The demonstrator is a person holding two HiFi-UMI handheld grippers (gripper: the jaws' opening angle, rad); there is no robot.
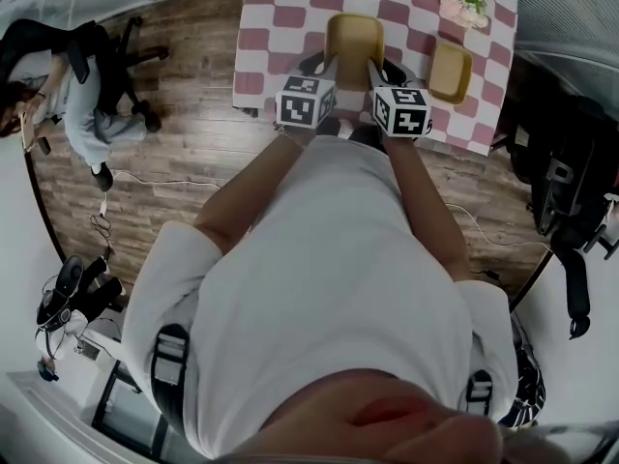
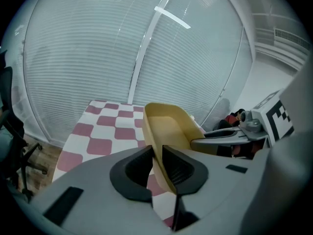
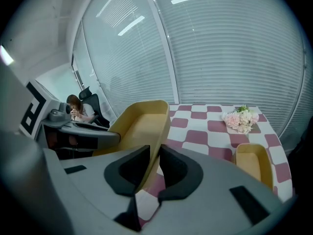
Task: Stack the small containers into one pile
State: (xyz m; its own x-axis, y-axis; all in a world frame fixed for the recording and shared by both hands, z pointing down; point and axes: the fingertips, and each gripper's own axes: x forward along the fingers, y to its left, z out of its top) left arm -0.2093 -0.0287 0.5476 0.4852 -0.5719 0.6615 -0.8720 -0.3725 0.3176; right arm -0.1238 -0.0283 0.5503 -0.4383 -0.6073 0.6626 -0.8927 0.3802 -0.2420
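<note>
Left gripper [image 2: 156, 166] and right gripper [image 3: 155, 168] pinch opposite long walls of the yellow container [image 1: 354, 37], mouth up, length running forward.

Left hand-held gripper [image 1: 327, 68] and right hand-held gripper [image 1: 377, 72] have a yellow container [image 1: 355, 39] between them, over the pink-checked tabletop [image 1: 280, 27]. A second yellow container [image 1: 451, 72] sits off to the right, with pink flowers [image 1: 464, 3] near the far corner.

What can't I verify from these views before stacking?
- Head view: left gripper and right gripper bodies hide their pad contact on the held yellow container.
- Right gripper view: that gripper's body cuts off the near end of the second yellow container.
- Left gripper view: second yellow container not visible.
</note>
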